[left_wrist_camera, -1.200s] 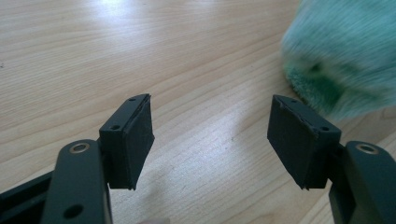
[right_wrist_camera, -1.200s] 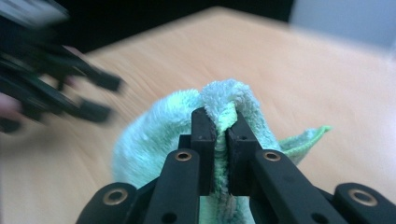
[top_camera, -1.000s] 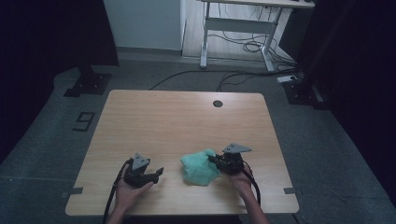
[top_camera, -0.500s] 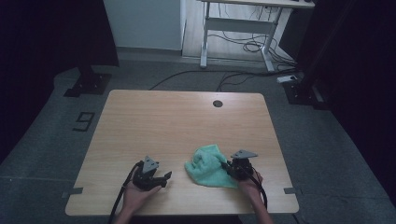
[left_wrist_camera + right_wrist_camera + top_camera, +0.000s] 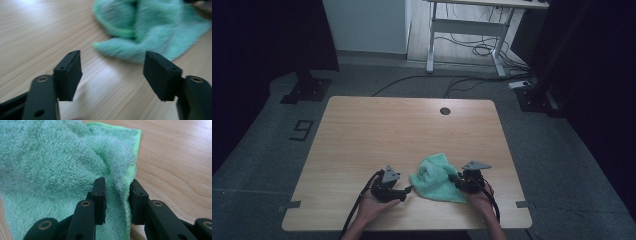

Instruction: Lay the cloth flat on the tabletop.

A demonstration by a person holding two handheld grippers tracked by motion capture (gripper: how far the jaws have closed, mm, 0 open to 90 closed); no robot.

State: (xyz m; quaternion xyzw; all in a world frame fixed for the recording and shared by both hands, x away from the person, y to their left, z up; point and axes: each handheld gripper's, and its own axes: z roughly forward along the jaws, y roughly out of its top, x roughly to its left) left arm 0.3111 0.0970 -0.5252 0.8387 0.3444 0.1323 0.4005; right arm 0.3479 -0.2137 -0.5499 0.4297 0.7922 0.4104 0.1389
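1. 1 left gripper (image 5: 408, 189): its 2 jaws stand wide apart, nothing between them, the cloth's edge at its 3 o'clock.
2. 1 green cloth (image 5: 438, 176), crumpled, at the table's (image 5: 377, 130) 6 o'clock edge.
3. 1 right gripper (image 5: 454, 178): 2 jaws have just been opening, slightly parted, a cloth fold between them.

Two handheld black grippers, left gripper (image 5: 408, 189) and right gripper (image 5: 454, 178), each carry a grey three-cornered plate and a trailing black cable. Brass-coloured rivets stud their black jaw arms. The person's forearms are bare.
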